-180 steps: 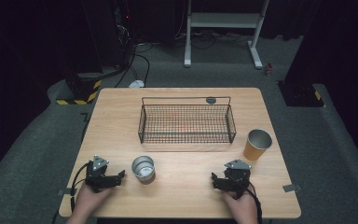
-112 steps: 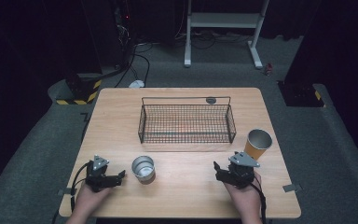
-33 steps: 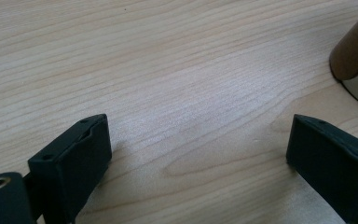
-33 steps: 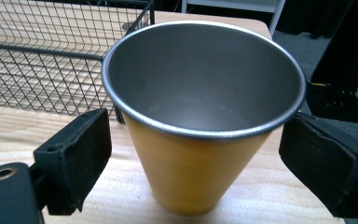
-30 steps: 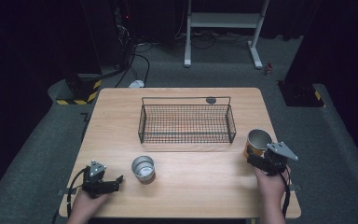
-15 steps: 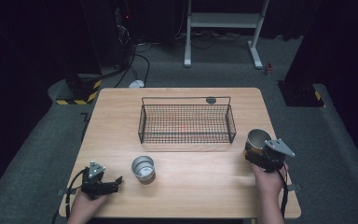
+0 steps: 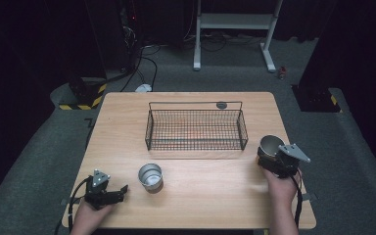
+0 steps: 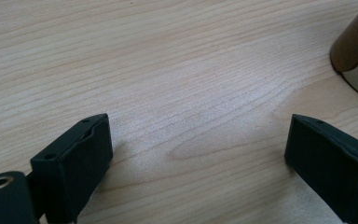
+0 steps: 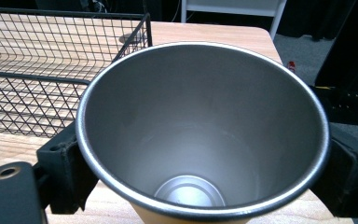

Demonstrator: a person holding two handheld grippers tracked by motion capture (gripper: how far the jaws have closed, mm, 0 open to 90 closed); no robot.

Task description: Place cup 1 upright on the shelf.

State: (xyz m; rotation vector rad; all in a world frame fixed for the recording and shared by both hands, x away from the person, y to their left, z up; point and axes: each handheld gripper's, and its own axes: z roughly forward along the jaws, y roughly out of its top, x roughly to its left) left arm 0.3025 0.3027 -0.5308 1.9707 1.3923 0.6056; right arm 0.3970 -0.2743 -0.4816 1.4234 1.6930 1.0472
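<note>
A tall metal cup (image 7: 270,145) with a gold outside stands at the table's right, just right of the wire basket (image 7: 196,145). My right gripper (image 7: 270,159) is shut on the tall cup, one jaw pressed to each side below the rim. In the right gripper view the tall cup (image 9: 205,121) is empty and steel inside, and my right gripper (image 9: 205,179) clasps it. A short steel cup (image 7: 150,175) stands at the front left. Just left of it, my left gripper (image 7: 121,192) rests low on the table, open. Bare wood lies between the jaws of my left gripper (image 8: 198,158); the short cup (image 8: 356,44) stands beyond the right jaw.
The black wire basket (image 9: 37,70) is empty and spans the table's middle. A small dark disc (image 7: 221,105) lies behind it near the far edge. The table's right edge (image 7: 301,181) is close to my right hand. Dark floor, cables and a white stand surround the table.
My right gripper has gone from the front of the table out to the tall cup and shut on it. My left gripper has drawn slightly back toward the front edge.
</note>
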